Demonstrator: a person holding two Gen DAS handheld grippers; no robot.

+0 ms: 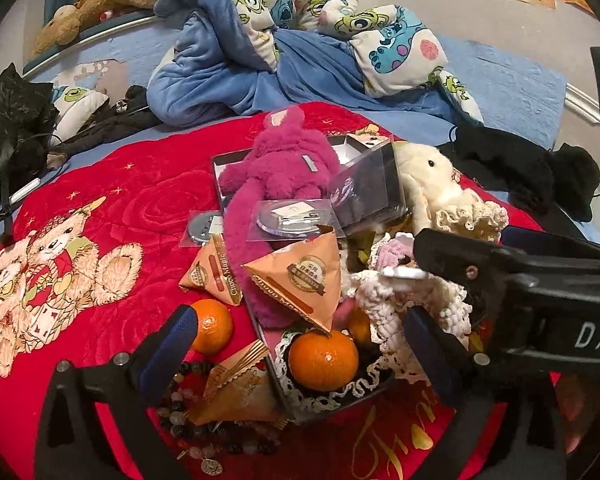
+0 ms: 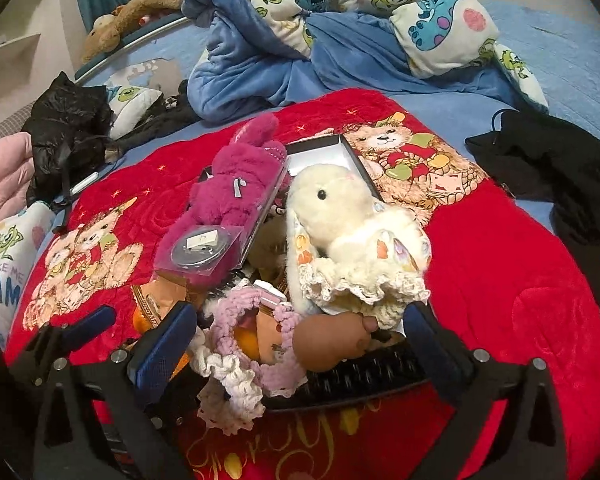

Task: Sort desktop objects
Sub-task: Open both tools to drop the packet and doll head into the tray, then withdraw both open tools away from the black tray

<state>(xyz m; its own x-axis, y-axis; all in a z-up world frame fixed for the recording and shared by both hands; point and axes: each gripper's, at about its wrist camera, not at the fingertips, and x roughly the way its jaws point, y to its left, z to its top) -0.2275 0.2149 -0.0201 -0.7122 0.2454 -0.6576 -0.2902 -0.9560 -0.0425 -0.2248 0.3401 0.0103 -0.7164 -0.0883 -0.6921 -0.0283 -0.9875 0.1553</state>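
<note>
Red blanket point(image 1: 132, 208) on a bed point(image 1: 512, 92)

On it lay a box point(image 1: 332, 402), an orange point(image 1: 212, 325), beads point(image 1: 188, 420) and snack packets point(image 1: 212, 270).

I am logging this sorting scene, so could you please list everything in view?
fluffy magenta plush toy: one, across the black box
black shallow box: one, on the red blanket
cream plush rabbit: one, over the box
orange mandarins: at least two, near end of the box
orange pyramid snack packets: three, near the mandarins
bead bracelet: one, dark, beside the box
red teddy-print blanket: one, under everything
left gripper: open
right gripper: open
</note>
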